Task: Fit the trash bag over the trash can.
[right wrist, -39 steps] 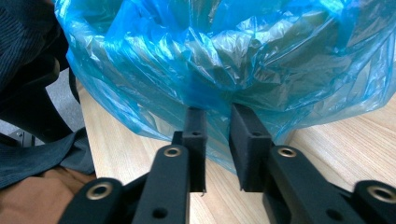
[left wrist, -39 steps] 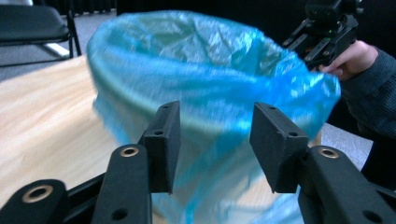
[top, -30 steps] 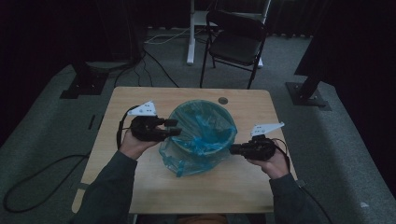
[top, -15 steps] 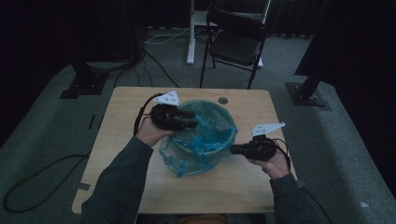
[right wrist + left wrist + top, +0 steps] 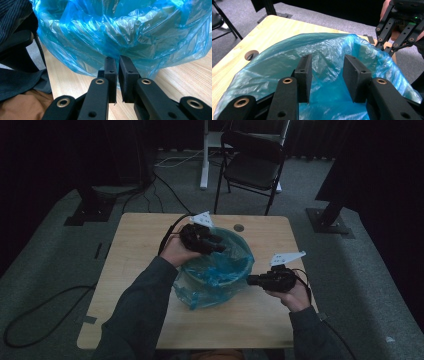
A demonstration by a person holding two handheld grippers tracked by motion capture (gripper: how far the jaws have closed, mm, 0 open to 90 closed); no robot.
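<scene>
- Nearest the person, the right tool (image 5: 255, 280) sits low at the near-right side of the blue plastic bag (image 5: 215, 270). In the right gripper view its jaws have just been closing and now stand almost together, pinching a fold of the bag's outer film.
- The bag stands mid-tabletop (image 5: 140, 285), mouth upward, apparently lining a round bin whose wall is hidden under the film.
- Farther off, the left tool (image 5: 212, 242) hovers over the far-left rim with its jaws about half open. In the left gripper view the pads (image 5: 305, 75) frame the bag's open mouth but grip nothing.
- Judged step: spreading and seating the liner, the right side anchored while the left seeks a fresh hold.
- Next move likely calls for lowering the left tool onto the rim film, closing on it, then drawing it outward without tearing the film.
- Beyond the tabletop, a folding chair (image 5: 252, 165) stands on the floor.
</scene>
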